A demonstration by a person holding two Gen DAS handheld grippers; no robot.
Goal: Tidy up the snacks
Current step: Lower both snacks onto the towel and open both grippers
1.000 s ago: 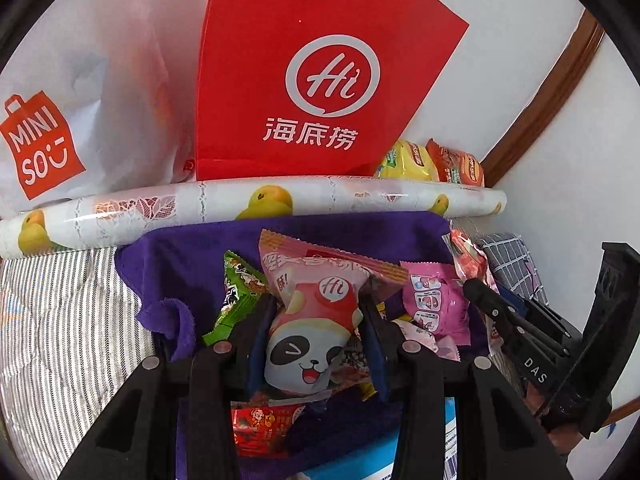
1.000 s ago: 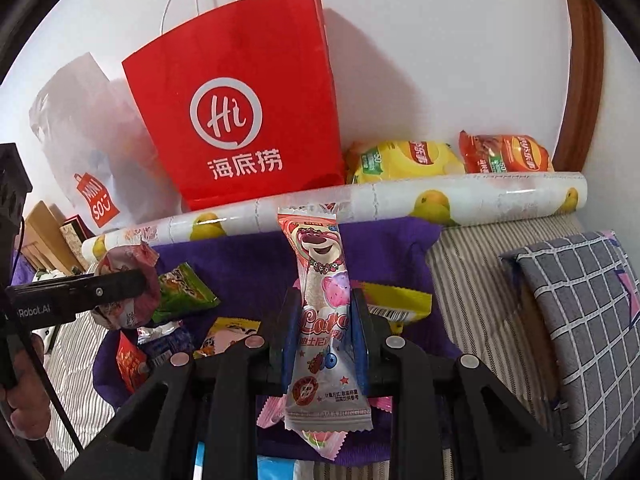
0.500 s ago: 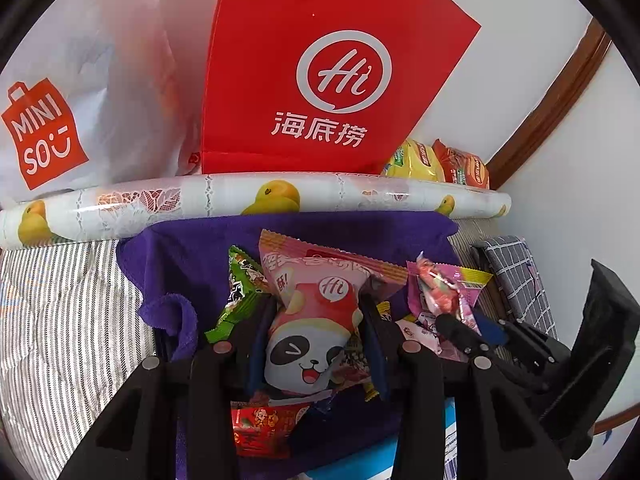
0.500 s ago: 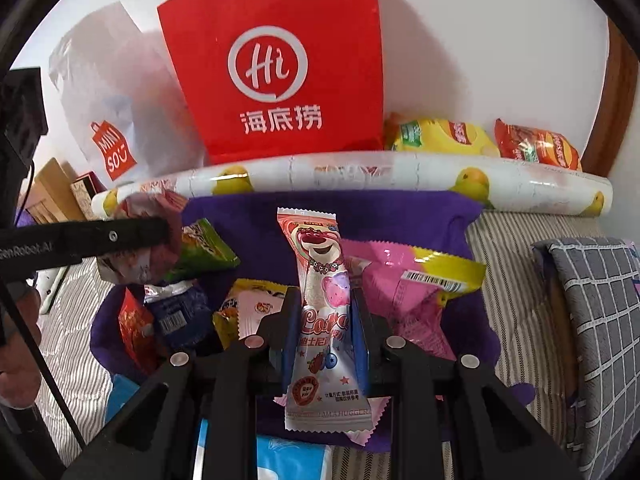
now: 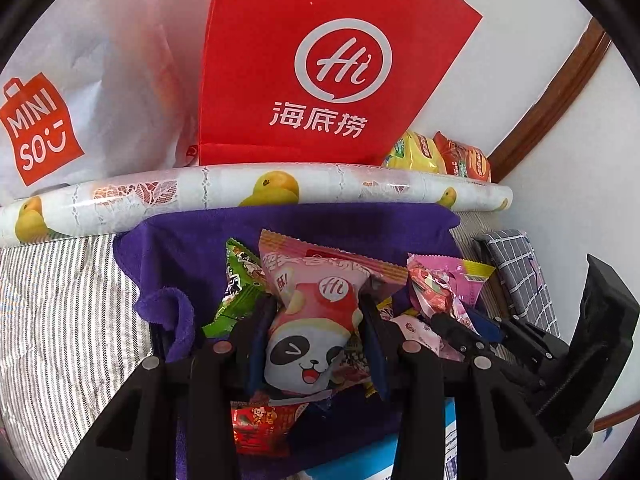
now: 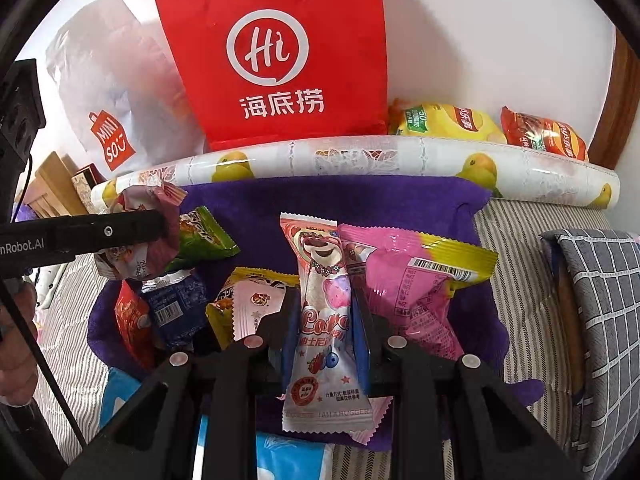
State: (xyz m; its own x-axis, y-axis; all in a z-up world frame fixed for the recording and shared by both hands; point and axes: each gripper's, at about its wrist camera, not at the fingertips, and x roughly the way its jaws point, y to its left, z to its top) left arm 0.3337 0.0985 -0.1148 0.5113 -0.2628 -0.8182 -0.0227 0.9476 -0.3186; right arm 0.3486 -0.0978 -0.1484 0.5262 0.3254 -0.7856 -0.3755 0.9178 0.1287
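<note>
My left gripper (image 5: 314, 320) is shut on a pink panda snack pack (image 5: 316, 316), held upright above a purple cloth (image 5: 320, 228). My right gripper (image 6: 324, 312) is shut on a long pink bear-print snack bar (image 6: 324, 312), which stands up between its blue pads. From the right wrist view, the left gripper (image 6: 160, 226) shows at the left with the panda pack (image 6: 140, 248) in it. Loose packs lie on the cloth (image 6: 320, 196): a green one (image 6: 200, 236), a dark blue one (image 6: 176, 308), a red one (image 6: 132, 324) and a large pink and yellow one (image 6: 416, 280).
A red paper bag (image 6: 276, 60) and a white plastic bag (image 6: 112, 92) stand against the wall behind a duck-print roll (image 6: 360, 160). Yellow (image 6: 444, 120) and orange (image 6: 548, 132) chip bags lie behind the roll. A checked cushion (image 6: 596, 280) sits at the right on striped bedding (image 6: 520, 264). A hand (image 6: 16, 344) shows at the left edge.
The right gripper with its bear-print bar has come lower and closer to the snack pile on the cloth. The left gripper and its panda pack have stayed put.
</note>
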